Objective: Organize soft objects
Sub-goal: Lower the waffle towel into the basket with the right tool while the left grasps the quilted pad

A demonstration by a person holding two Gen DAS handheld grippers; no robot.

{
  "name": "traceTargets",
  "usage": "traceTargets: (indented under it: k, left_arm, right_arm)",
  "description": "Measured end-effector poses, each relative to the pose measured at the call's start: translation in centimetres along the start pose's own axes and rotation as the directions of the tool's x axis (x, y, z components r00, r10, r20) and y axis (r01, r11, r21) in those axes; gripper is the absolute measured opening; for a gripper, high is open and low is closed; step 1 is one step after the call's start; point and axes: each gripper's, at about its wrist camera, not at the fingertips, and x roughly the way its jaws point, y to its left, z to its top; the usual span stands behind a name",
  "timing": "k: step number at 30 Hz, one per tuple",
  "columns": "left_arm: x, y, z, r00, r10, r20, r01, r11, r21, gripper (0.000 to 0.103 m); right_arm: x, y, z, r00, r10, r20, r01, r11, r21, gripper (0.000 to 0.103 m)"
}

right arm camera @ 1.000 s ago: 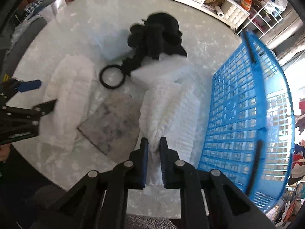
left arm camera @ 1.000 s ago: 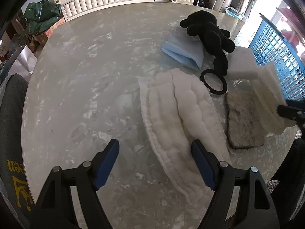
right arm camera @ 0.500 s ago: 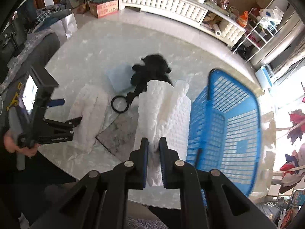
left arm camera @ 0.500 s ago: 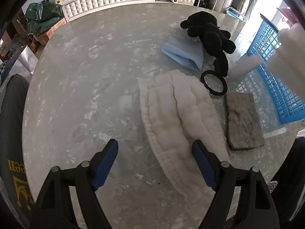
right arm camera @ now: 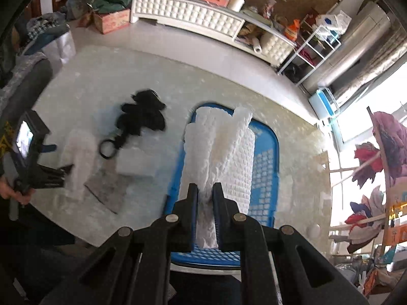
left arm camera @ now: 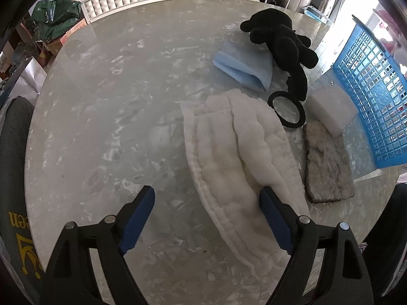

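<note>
Looks like a lived-in home, a living or dining room. Round marble-patterned table (left arm camera: 106,106) at centre, long white tufted cabinet (right arm camera: 185,12) across the top of the frame (heaped with boxes and bottles). White wire shelf rack (right arm camera: 315,45) at upper right, green bag (left arm camera: 54,20) on a box at upper left, clothes (right arm camera: 389,147) hanging by the bright window at right.

My right gripper (right arm camera: 205,190) is raised high, jaws pinched nearly together on a white cloth (right arm camera: 220,152). My left gripper (left arm camera: 207,203) sits low, jaws spread wide, gripping nothing.
</note>
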Motion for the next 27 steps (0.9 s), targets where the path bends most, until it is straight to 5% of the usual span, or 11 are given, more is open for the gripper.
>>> traceTargets:
  k: [19, 27]
  left_arm:
    - [1.4, -1.1, 2.1, 1.0, 0.019, -0.012, -0.019, 1.0, 0.002, 0.085]
    - [1.2, -2.0, 3.0, 1.0, 0.005, 0.002, -0.005, 1.0, 0.015, 0.06]
  right_arm:
    - [12.4, -1.3, -4.4, 0.963, 0.066, -0.262, -0.059, 0.998, 0.034, 0.011]
    - [12.9, -1.0, -4.9, 0.955, 0.102, -0.277, -0.091, 0.994, 0.053, 0.012]
